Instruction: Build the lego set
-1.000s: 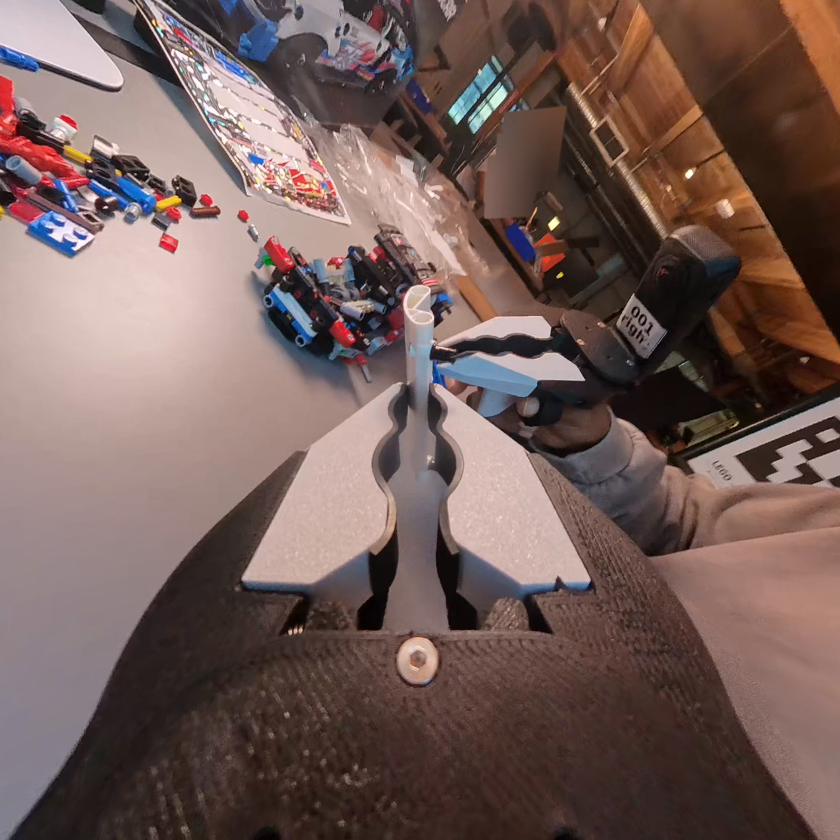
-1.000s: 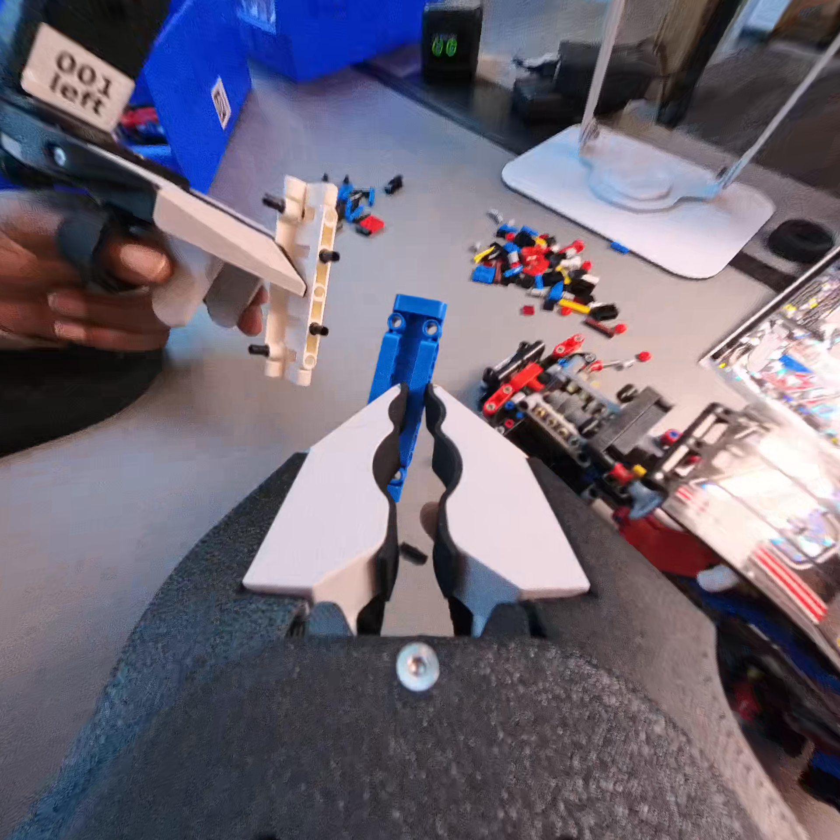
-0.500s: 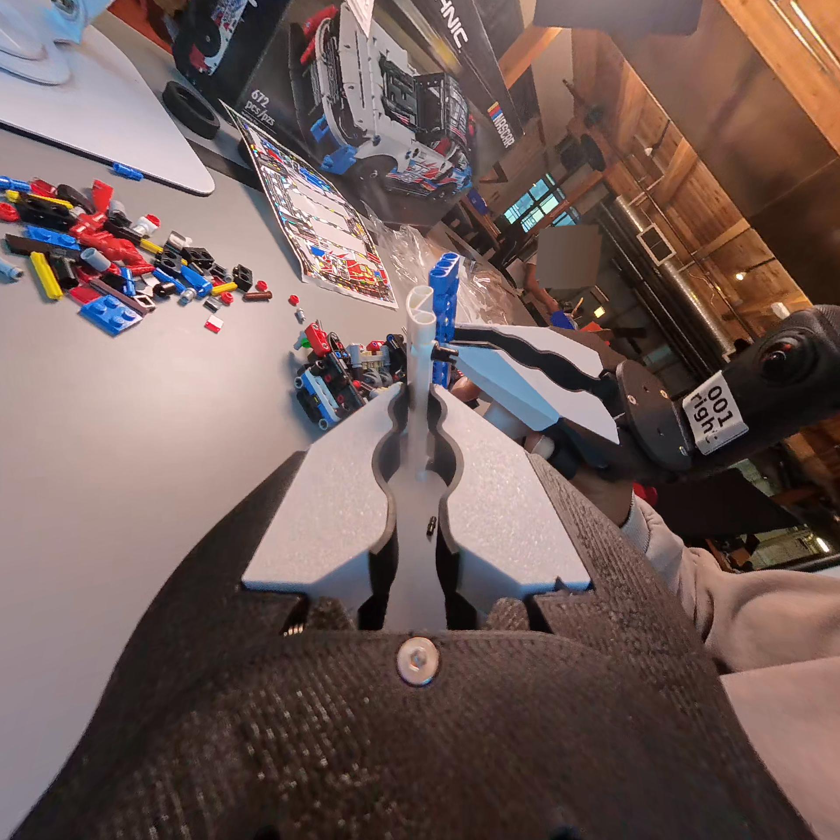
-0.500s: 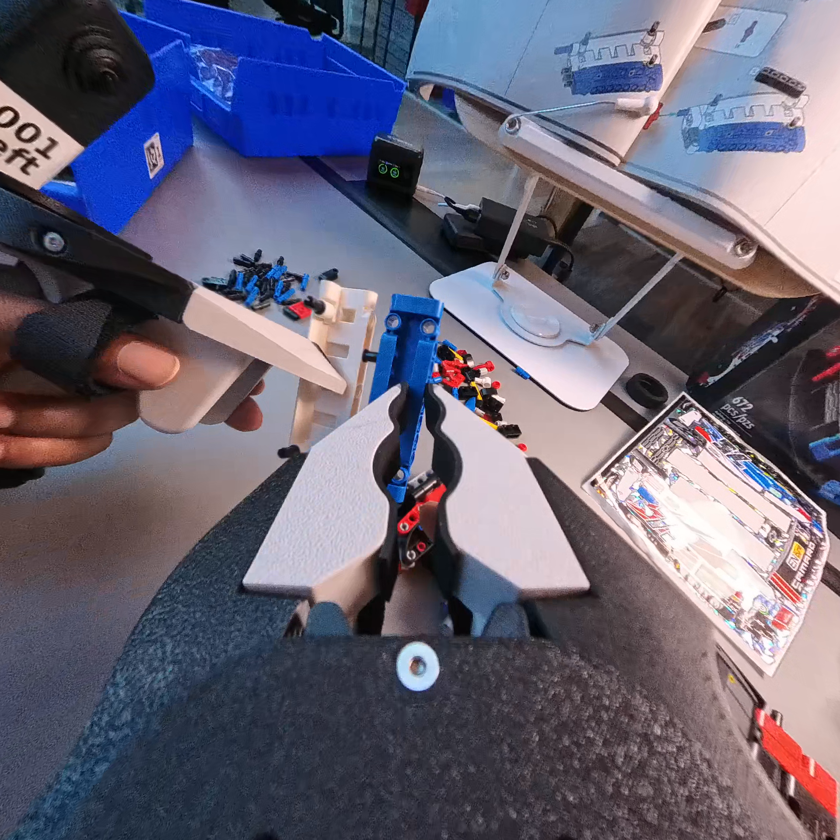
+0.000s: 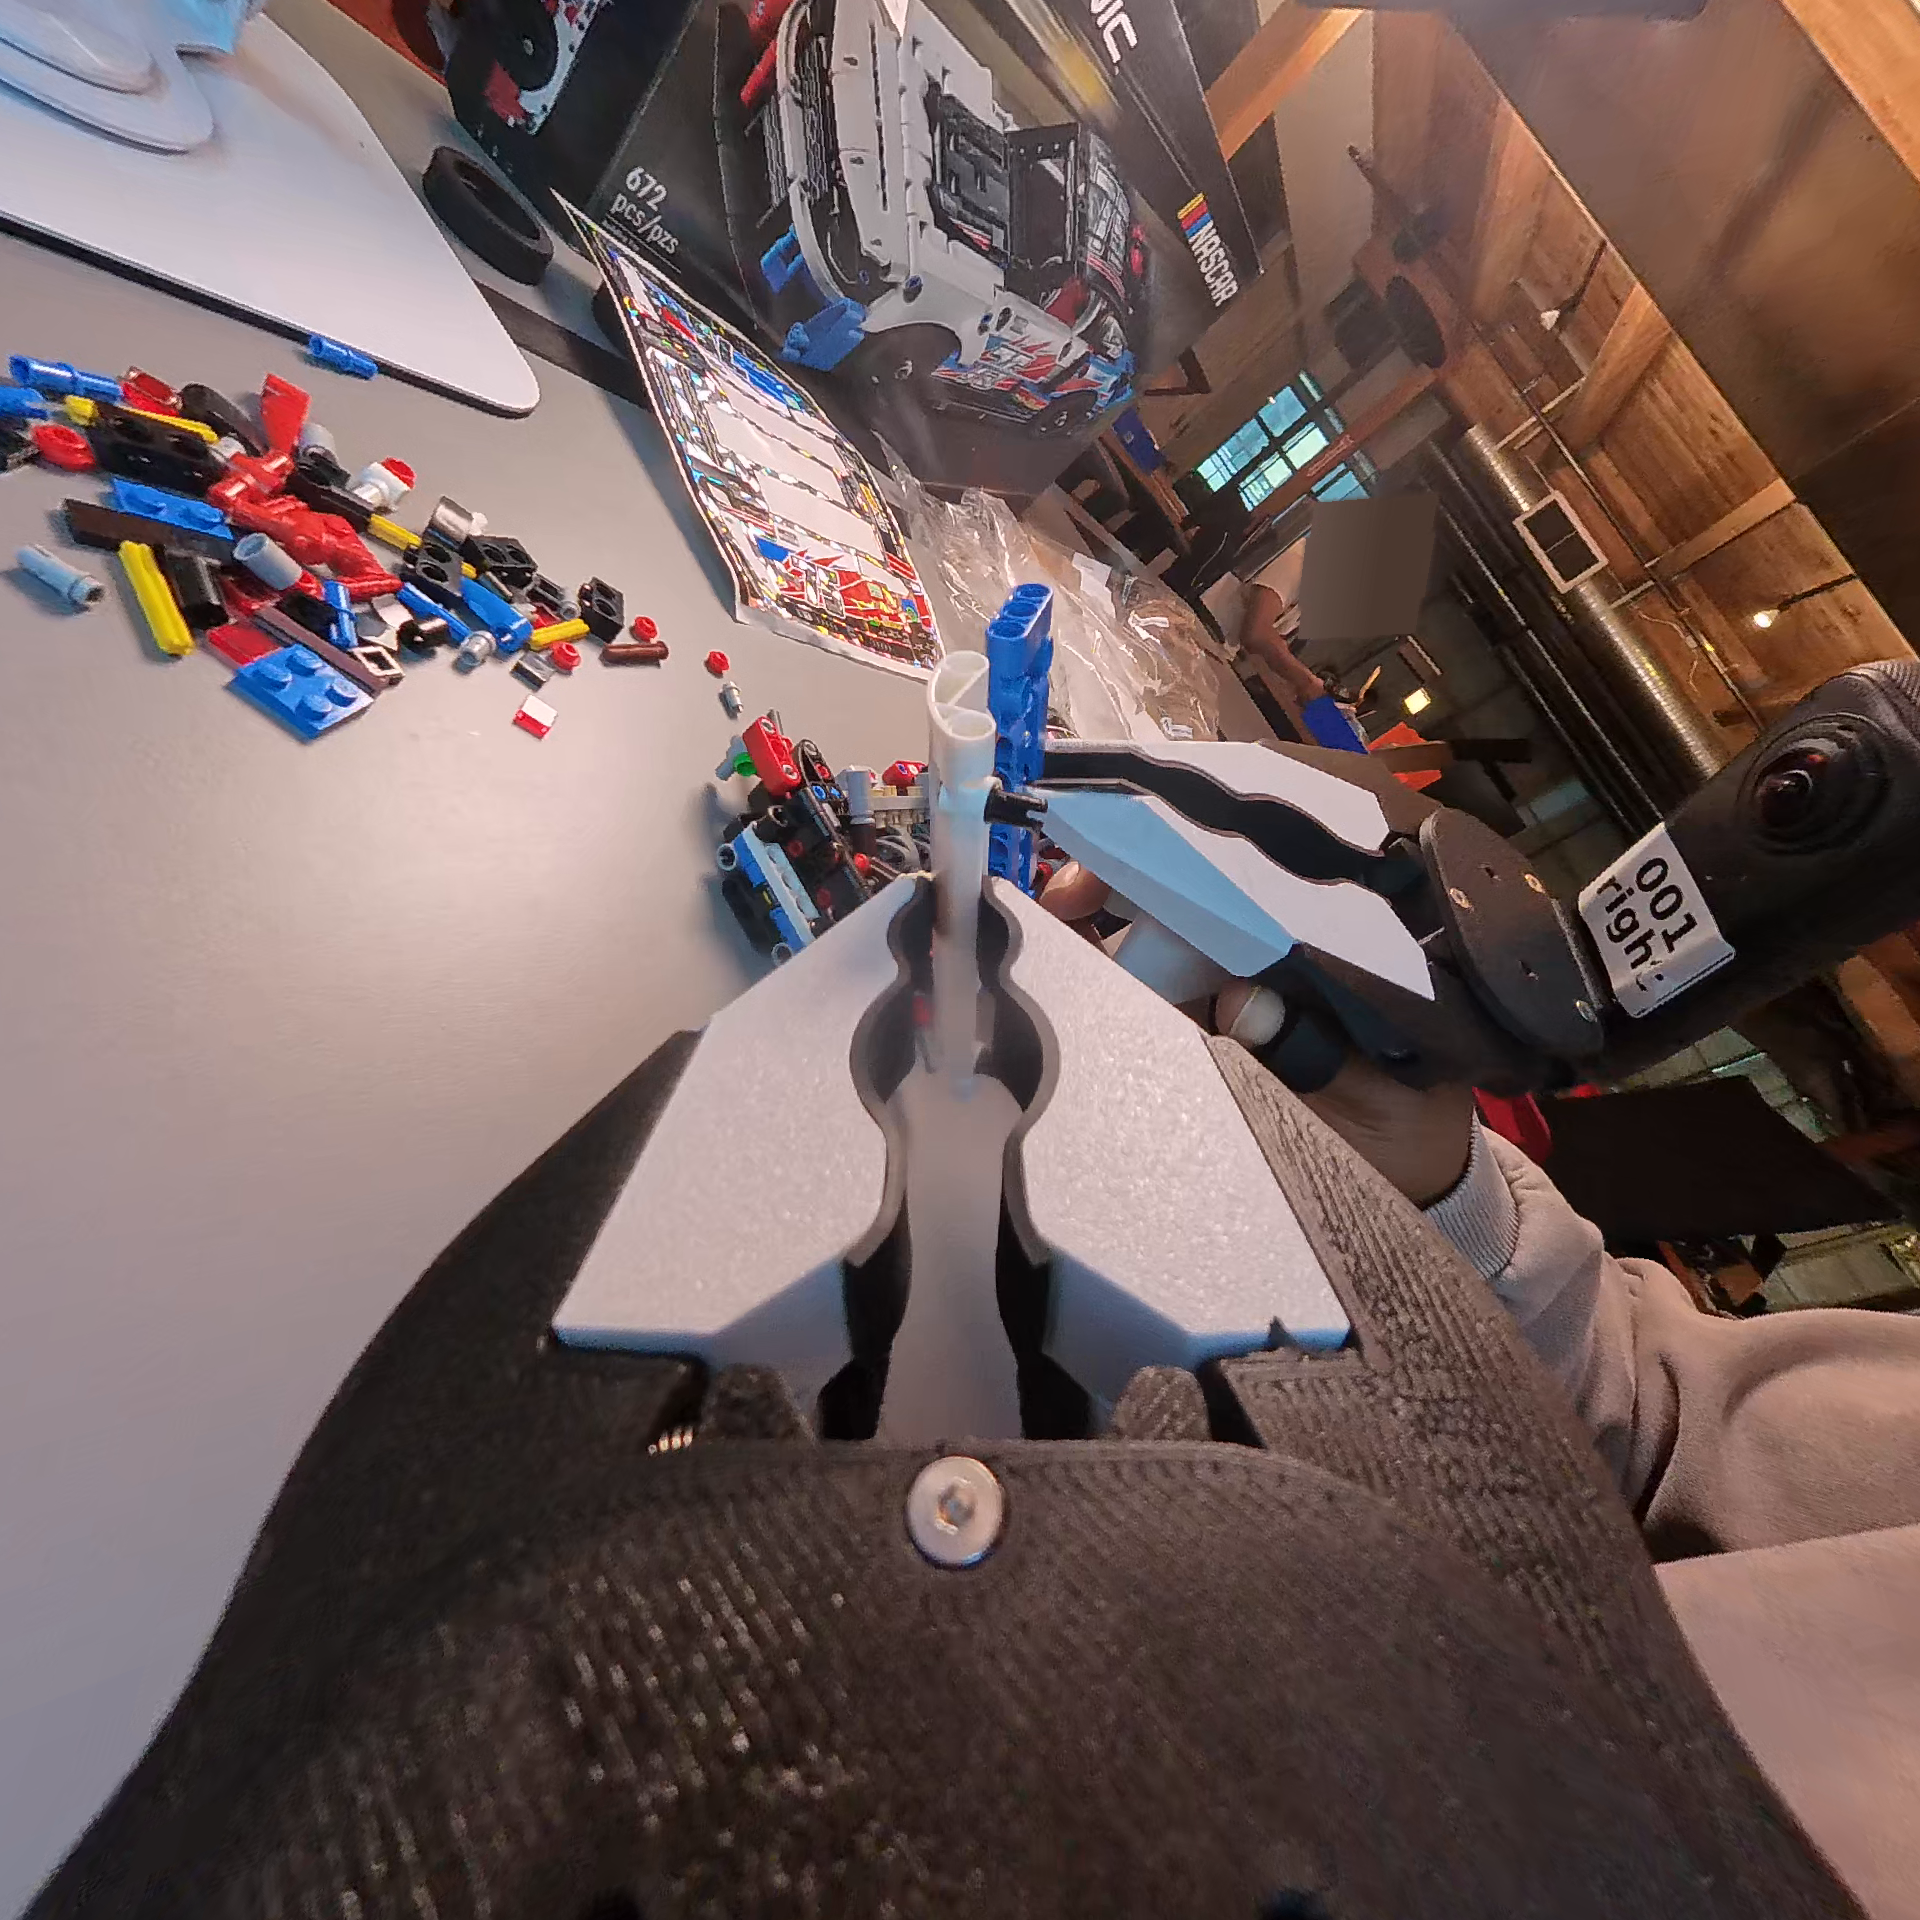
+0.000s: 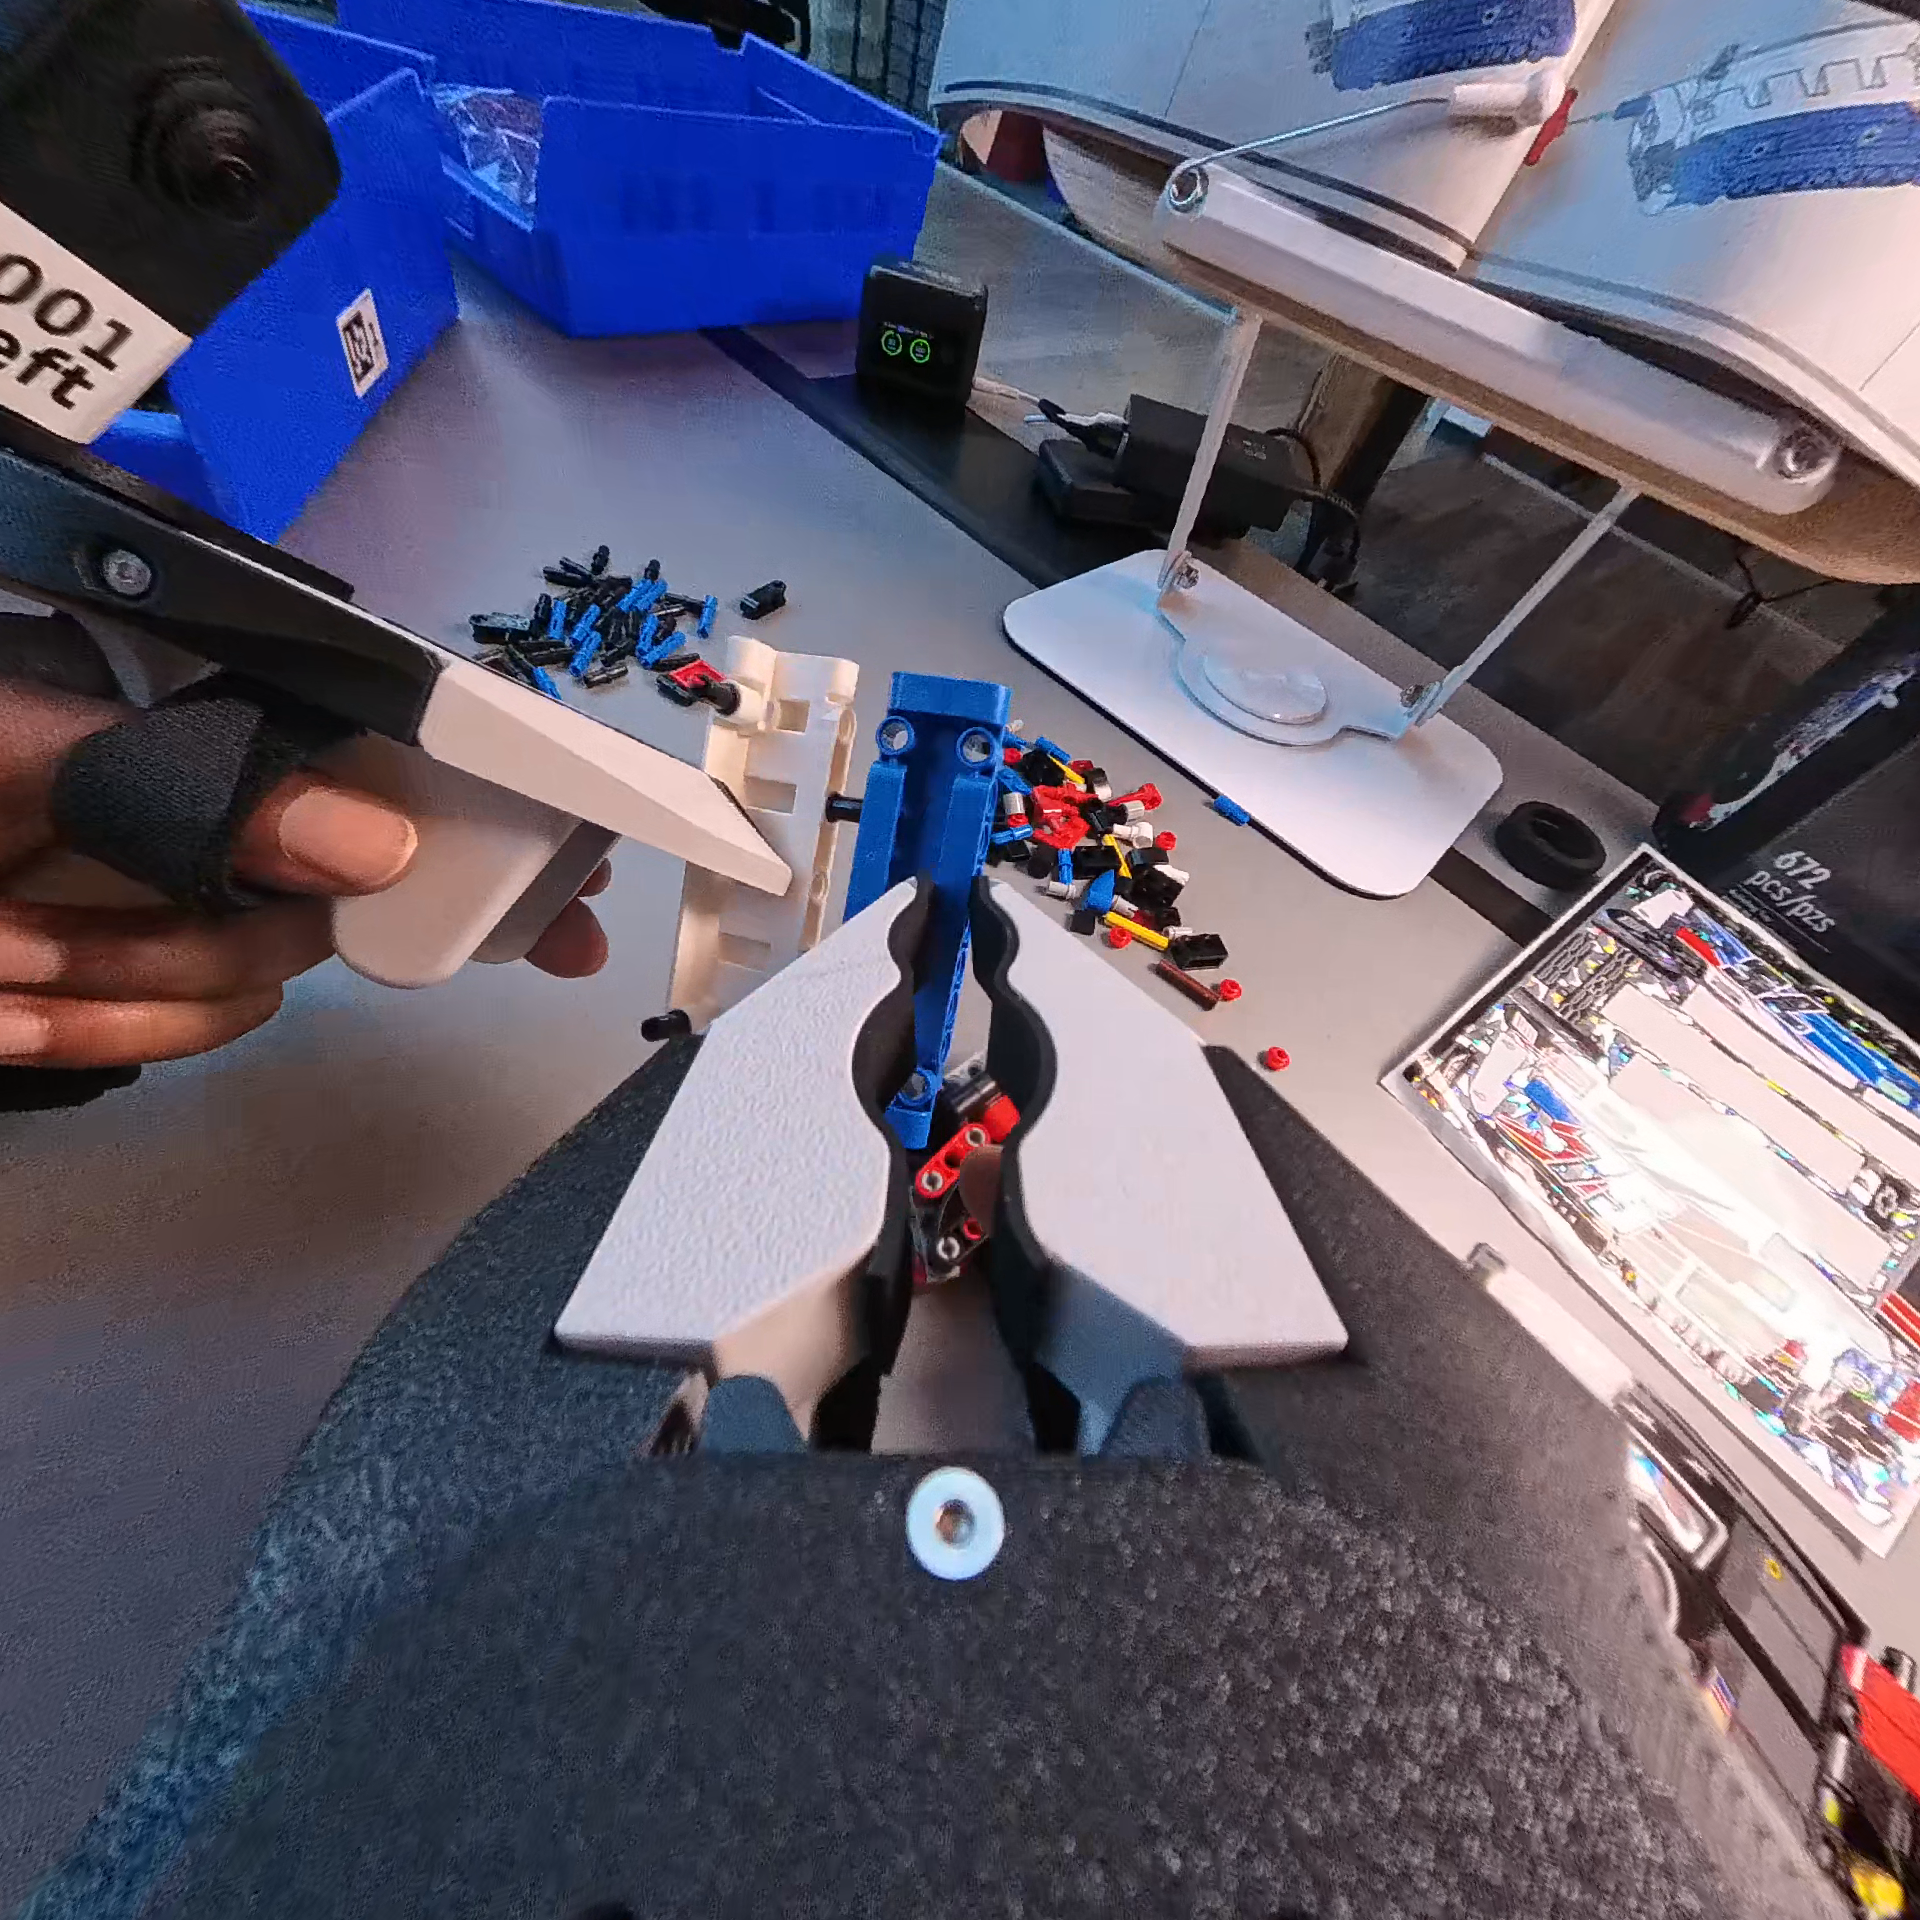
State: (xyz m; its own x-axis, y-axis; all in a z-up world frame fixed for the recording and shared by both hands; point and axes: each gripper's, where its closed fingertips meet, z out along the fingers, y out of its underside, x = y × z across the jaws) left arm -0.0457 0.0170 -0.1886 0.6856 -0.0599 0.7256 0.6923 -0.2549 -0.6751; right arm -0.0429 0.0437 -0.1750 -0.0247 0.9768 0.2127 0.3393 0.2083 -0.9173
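Loose pieces (image 5: 281, 561): scattered on the table (image 5: 312, 987), left of the part-built model (image 5: 800, 842).
Sheet (image 5: 779, 499): laid behind the model.
Box (image 5: 935, 208): stood behind the sheet.
Bins (image 6: 665, 187): placed at the far edge.

Writing seen, wording not recorded.
- White printed label (image 5: 1652, 920) on the black body behind the right claw (image 5: 1044, 805).
- Matching white label (image 6: 62, 343) behind the left claw (image 6: 769, 873).
- Black box (image 5: 935, 208) far ahead of the left claw: white print and a logo.
- Blue bin (image 6: 312, 343) ahead-left of the right claw: small white coded sticker.
- Sticker sheet (image 6: 1683, 1164), right of the right claw: print too fine to read.
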